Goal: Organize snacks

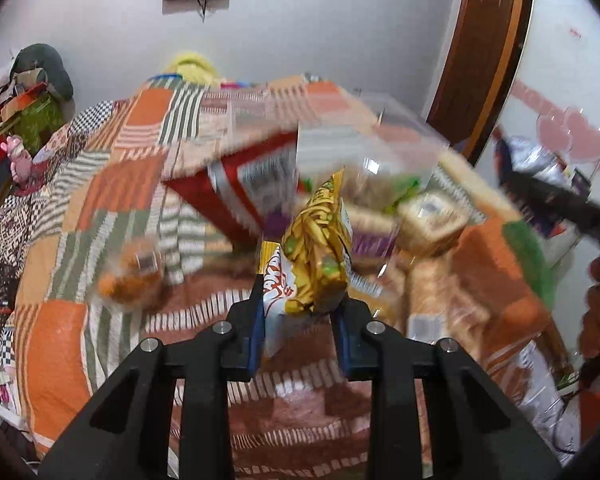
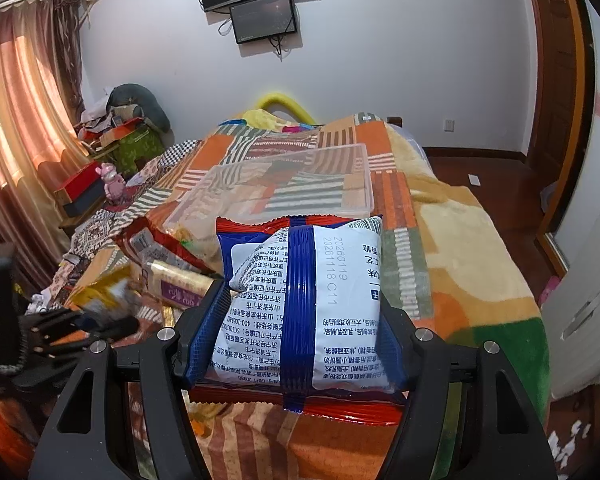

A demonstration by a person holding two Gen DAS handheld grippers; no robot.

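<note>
You had the left gripper [image 1: 300,312] clamped on a light, crinkly yellow snack packet [image 1: 320,256], right gripper [image 2: 296,332] squeezing a puffy, probably slippery blue-and-white snack bag [image 2: 300,304] mid-body.

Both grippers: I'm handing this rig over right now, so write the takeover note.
Left gripper: shut on a yellow snack packet, held up over the bed; the view is blurred by motion.
Right gripper: shut on a blue-and-white snack bag, printed back facing the camera.
Clear plastic bin lies on the patchwork blanket just beyond the right bag; it looks empty from the right wrist view.
More snacks are piled to the left of the bin.
Done: two packets picked up.
Left: place both, then sort the pile.
</note>
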